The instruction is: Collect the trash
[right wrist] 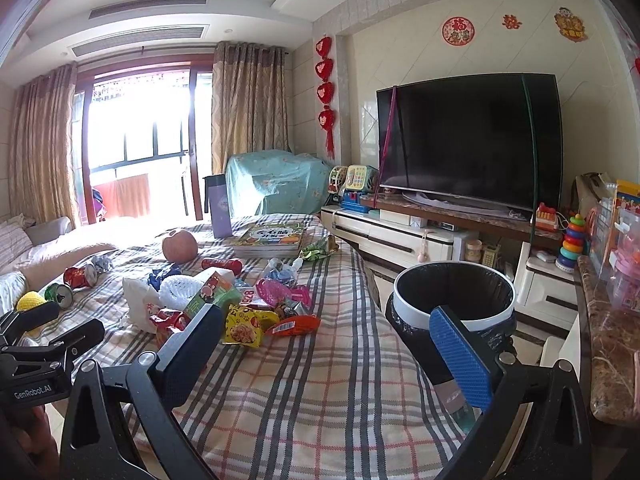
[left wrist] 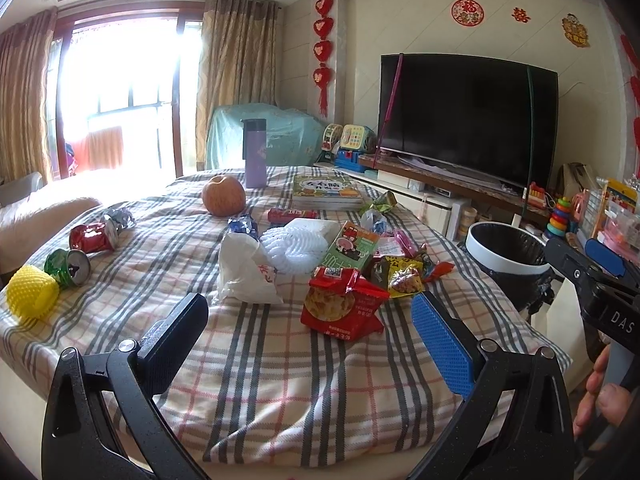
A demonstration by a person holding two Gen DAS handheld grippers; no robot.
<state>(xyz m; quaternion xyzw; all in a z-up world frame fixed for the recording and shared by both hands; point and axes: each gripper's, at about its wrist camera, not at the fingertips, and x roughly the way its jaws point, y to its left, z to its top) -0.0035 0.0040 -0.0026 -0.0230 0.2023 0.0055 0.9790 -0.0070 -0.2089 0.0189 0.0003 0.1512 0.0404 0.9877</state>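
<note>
- Plaid cloth [left wrist: 280, 380] covered the table in a living room, with a dark television [left wrist: 468, 120] on the far wall.
- Nearest, the left gripper [left wrist: 312, 320] hovered over the near edge, its fingers spread wide and grasping nothing.
- At the table's right edge, the right gripper [right wrist: 332, 344] was likewise released and empty, beside a white-rimmed trash bin [right wrist: 454, 300] lined with a black bag, standing on the floor off that edge.
- Just beyond the left gripper lay a red snack packet [left wrist: 340, 304], touching a yellow snack packet [left wrist: 402, 276] and a green carton [left wrist: 352, 248].
- A crumpled white bag [left wrist: 244, 268] and white foam netting [left wrist: 296, 248] sat mid-table.
- Along the left edge lay a yellow foam net [left wrist: 32, 292], a crushed green can [left wrist: 68, 266] and a crushed red can [left wrist: 94, 236].
- Farther back were an apple [left wrist: 223, 195], a stack of books [left wrist: 326, 192] and, near the far edge, an upright purple flask [left wrist: 255, 152].
</note>
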